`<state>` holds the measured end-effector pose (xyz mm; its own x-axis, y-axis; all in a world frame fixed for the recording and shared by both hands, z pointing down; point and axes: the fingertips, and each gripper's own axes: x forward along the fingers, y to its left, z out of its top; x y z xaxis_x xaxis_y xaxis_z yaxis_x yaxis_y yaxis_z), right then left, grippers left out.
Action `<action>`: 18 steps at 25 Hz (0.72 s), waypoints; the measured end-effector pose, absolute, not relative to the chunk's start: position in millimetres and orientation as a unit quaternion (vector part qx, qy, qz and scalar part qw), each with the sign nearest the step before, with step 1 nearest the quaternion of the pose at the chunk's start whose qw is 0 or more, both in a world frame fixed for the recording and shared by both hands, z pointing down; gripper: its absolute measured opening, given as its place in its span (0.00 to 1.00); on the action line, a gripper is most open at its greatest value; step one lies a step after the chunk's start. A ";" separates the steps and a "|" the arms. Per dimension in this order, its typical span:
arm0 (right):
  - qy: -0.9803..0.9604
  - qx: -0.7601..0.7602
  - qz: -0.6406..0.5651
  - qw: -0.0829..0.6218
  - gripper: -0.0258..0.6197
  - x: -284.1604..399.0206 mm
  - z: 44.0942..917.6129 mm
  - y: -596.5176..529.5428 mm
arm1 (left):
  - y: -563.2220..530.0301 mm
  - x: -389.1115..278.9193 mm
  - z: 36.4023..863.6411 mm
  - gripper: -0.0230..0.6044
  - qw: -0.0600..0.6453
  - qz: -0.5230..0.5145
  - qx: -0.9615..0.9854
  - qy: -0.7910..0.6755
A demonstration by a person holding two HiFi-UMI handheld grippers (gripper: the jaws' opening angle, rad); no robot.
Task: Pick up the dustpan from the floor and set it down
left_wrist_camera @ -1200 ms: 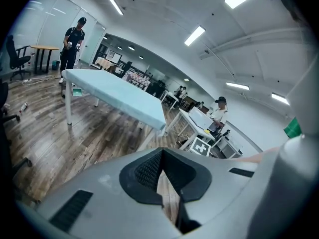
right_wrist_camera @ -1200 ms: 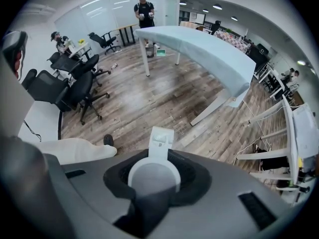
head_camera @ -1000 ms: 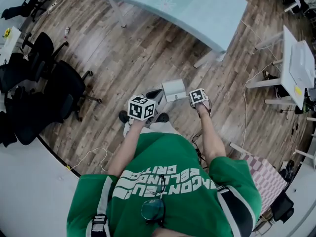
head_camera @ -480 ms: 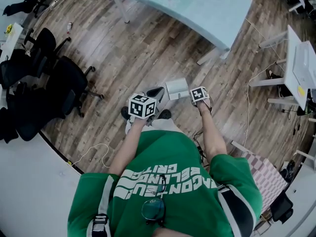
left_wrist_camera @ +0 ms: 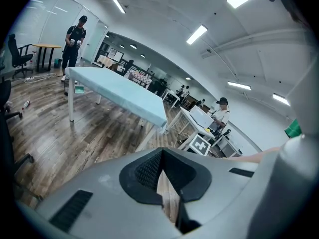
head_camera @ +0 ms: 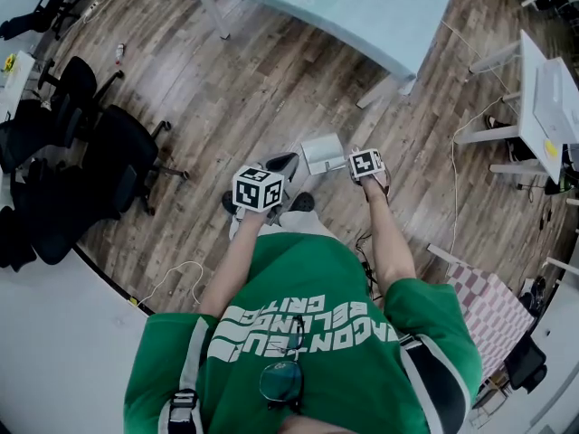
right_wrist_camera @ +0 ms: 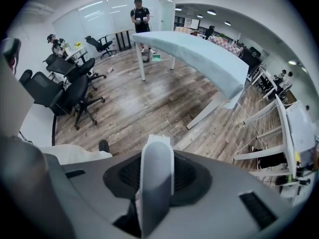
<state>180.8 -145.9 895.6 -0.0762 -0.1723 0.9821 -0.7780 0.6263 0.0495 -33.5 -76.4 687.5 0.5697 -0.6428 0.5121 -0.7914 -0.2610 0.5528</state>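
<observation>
While the right gripper (head_camera: 366, 164) pinches the dustpan's grey-white handle (right_wrist_camera: 156, 178) firmly between its pads, the dustpan (head_camera: 322, 153) hangs at its nine o'clock in the head view, held up over the wooden floor (head_camera: 226, 89). At the dustpan's eight o'clock the left gripper (head_camera: 258, 191) grasps nothing, its jaws drawn together to a thin slit.

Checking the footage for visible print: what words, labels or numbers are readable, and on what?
"CRITIC", apparently, upside down, white on the green shirt; its other two lines too creased to read.
Cubes on the left gripper and right gripper: patterns, no words.
Elsewhere nothing is large enough to read.
</observation>
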 end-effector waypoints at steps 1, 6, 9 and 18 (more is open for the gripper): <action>-0.689 0.347 0.263 0.579 0.22 179.6 891.3 -143.4 | -74.8 -34.2 686.8 0.04 0.403 0.094 0.790 -0.452; -0.703 0.369 0.246 0.557 0.26 182.9 862.2 -145.8 | -83.1 -35.0 675.2 0.04 0.390 0.097 0.803 -0.440; -0.695 0.397 0.237 0.551 0.26 198.3 846.9 -138.4 | -83.7 -27.3 667.2 0.04 0.386 0.098 0.814 -0.423; -0.680 0.469 0.224 0.518 0.26 208.1 810.0 -131.7 | -73.8 -33.8 662.2 0.04 0.374 0.129 0.837 -0.378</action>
<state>208.1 -131.7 810.0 -0.0251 -0.4050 0.9140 -0.8692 0.4605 0.1802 -33.8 -73.8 662.2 0.6811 -0.5357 0.4992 -0.7293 -0.4348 0.5283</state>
